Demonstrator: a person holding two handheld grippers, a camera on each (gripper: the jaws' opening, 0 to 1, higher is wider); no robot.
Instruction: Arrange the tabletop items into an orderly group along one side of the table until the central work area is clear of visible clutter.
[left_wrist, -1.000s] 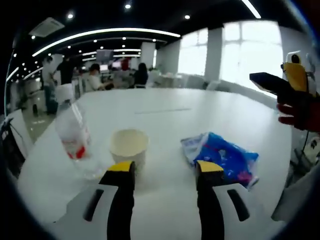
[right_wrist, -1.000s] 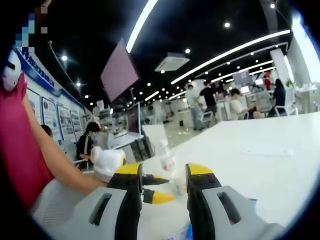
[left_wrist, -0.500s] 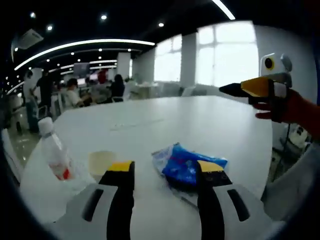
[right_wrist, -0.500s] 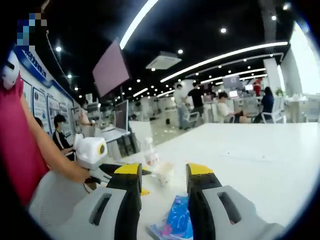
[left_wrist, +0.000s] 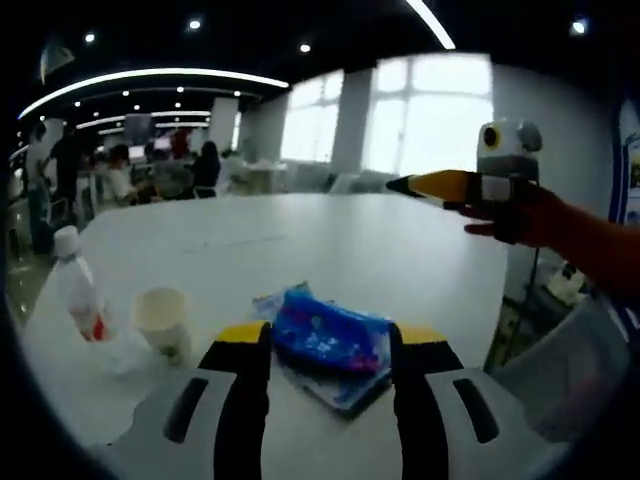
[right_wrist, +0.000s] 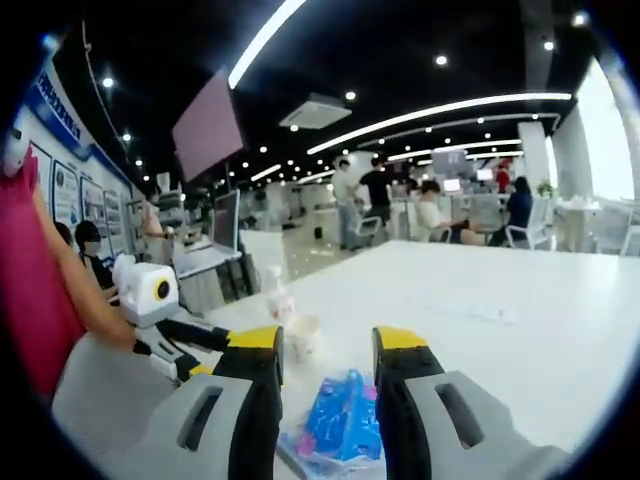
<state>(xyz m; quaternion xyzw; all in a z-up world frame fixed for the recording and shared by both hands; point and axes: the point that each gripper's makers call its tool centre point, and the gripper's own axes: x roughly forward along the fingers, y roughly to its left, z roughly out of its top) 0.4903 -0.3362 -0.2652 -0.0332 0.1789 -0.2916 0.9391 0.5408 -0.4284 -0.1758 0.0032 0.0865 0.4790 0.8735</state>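
— How do the claws stand?

— The left claw (left_wrist: 330, 340) is spread apart with nothing gripped. The blue packet (left_wrist: 330, 338) lies flat on the white surface (left_wrist: 400, 250) right between its yellow tips, its near corner reaching back between the jaws. The right claw (right_wrist: 326, 342) is also parted and empty, with the same blue packet (right_wrist: 340, 425) low in its gap.

— And further out from the left claw?

— Just left of its left tip stands a paper cup (left_wrist: 162, 320), upright, and beyond that, further left, a plastic bottle (left_wrist: 78, 298) with a red label, also upright. Ahead of the tips the surface runs bare to its far curved edge, with plenty of open room. The surface's edge falls away close on the claw's right.

— What does one view add to the other?

— In the left gripper view the right claw (left_wrist: 425, 184) hangs high to the right, well above the surface, held in a hand (left_wrist: 525, 212). In the right gripper view the left claw (right_wrist: 205, 352) sits low to the left, with cup (right_wrist: 303, 335) and bottle (right_wrist: 277, 296) just ahead of the right claw's left tip.
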